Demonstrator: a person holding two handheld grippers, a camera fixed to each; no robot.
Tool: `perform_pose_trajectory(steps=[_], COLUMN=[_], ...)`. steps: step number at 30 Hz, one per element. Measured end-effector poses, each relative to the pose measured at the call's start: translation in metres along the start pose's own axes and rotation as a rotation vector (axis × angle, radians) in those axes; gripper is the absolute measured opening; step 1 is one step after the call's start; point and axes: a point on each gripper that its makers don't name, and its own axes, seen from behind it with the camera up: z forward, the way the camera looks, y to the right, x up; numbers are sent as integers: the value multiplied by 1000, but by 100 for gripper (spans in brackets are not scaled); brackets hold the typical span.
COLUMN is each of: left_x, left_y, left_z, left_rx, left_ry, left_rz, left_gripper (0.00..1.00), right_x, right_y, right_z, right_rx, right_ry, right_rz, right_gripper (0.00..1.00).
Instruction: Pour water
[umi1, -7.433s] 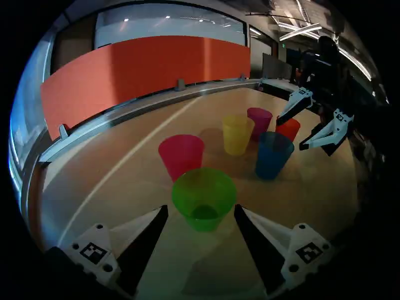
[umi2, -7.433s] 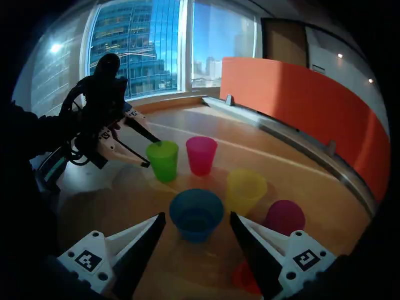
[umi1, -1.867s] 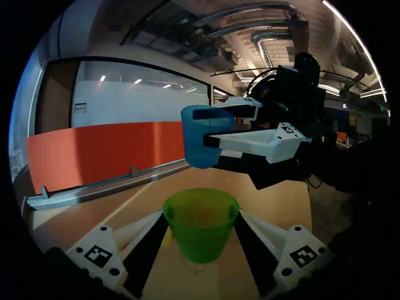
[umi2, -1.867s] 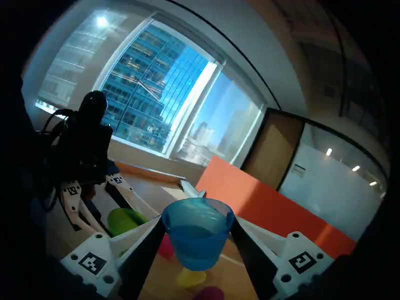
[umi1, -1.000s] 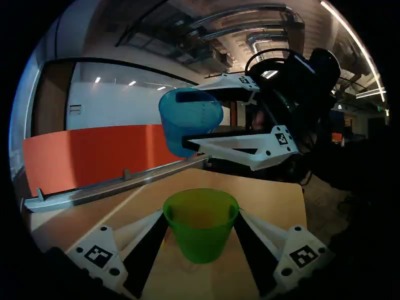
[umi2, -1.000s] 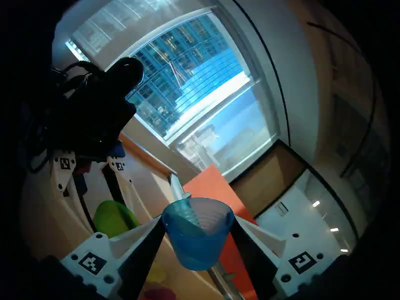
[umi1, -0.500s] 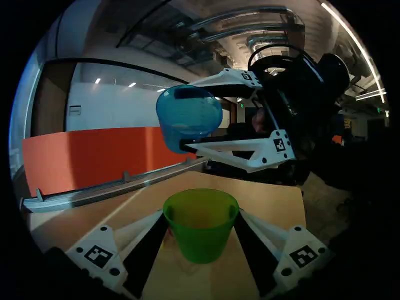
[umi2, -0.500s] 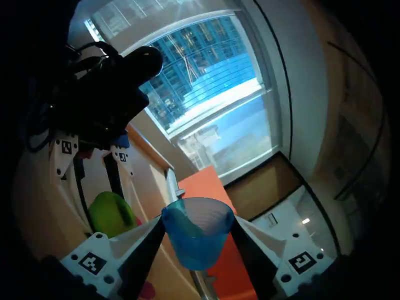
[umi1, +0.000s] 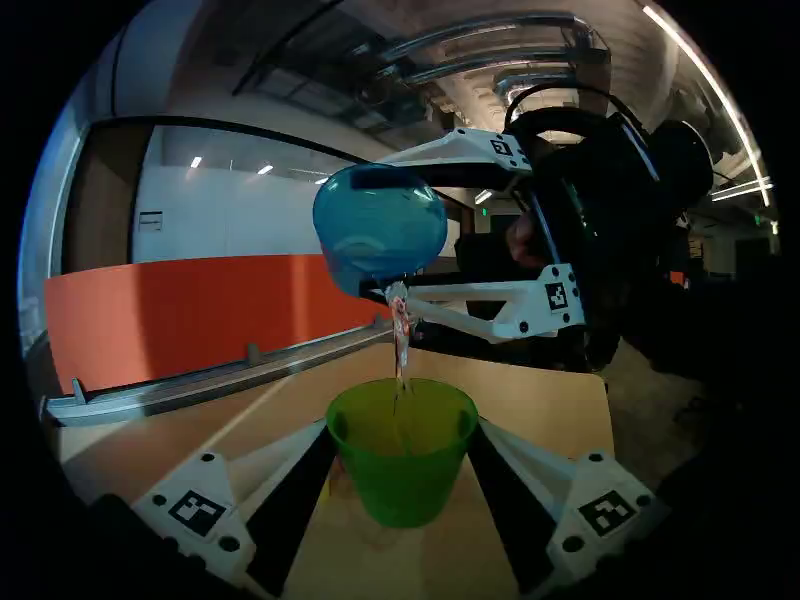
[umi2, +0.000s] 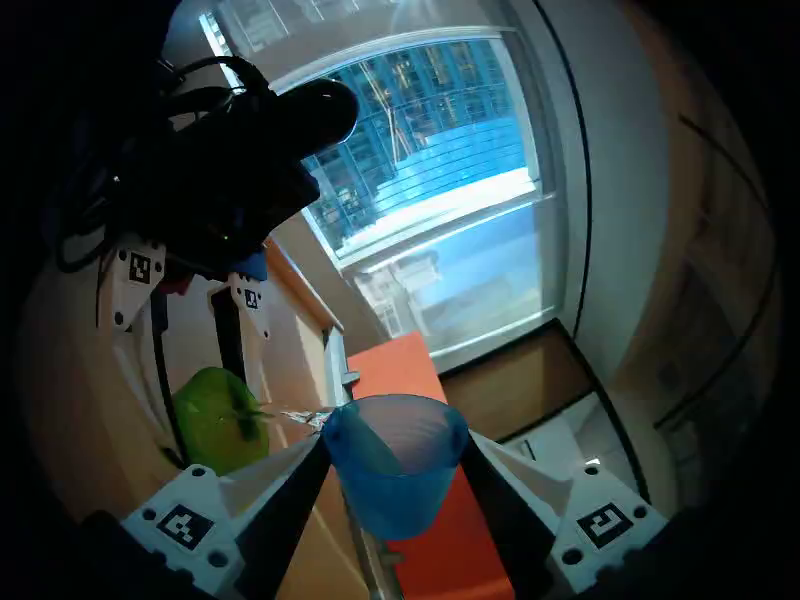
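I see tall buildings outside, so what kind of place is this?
Probably an office in a city building: a big window onto glass towers, an orange partition along the wooden table, and bare ceiling pipes.

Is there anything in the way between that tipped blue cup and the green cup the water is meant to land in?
Nothing visible. The blue cup is tilted just above the green cup, and the thin stream of water falls through open air straight into it.

One green cup (umi1: 403, 460), one blue cup (umi1: 378, 232), one thin stream of water (umi1: 401, 345), two grippers, the left gripper (umi1: 400, 432) and the right gripper (umi2: 395, 442), one orange wall panel (umi1: 200, 305), one large window (umi2: 440, 200).
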Motion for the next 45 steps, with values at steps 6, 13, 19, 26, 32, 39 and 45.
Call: perform_pose_trajectory(steps=[6,13,19,26,32,39,45], left_x=[-1,-2,-3,-3,-3,-1,0], left_y=[-1,-5,-6,-5,-5,-5,-5], left_z=[0,1,1,0,1,2,2], left_rx=[2,7,7,2,3,2,4], left_ry=[-2,-5,-7,-5,-7,-7,-5], left_rz=[0,-2,-2,-6,-1,4,5], left_gripper=[87,87,86,86,86,86,86], right_x=[2,1,2,2,5,6,6], right_y=[2,6,11,16,17,21,25], right_z=[1,4,5,7,8,9,9], right_rx=[-9,-15,-24,-38,-43,-52,-61], right_ry=[5,-1,-3,-6,-2,-3,-8], right_rz=[-43,-84,-122,-161,-186,-218,-248], right_gripper=[90,90,90,90,90,90,90])
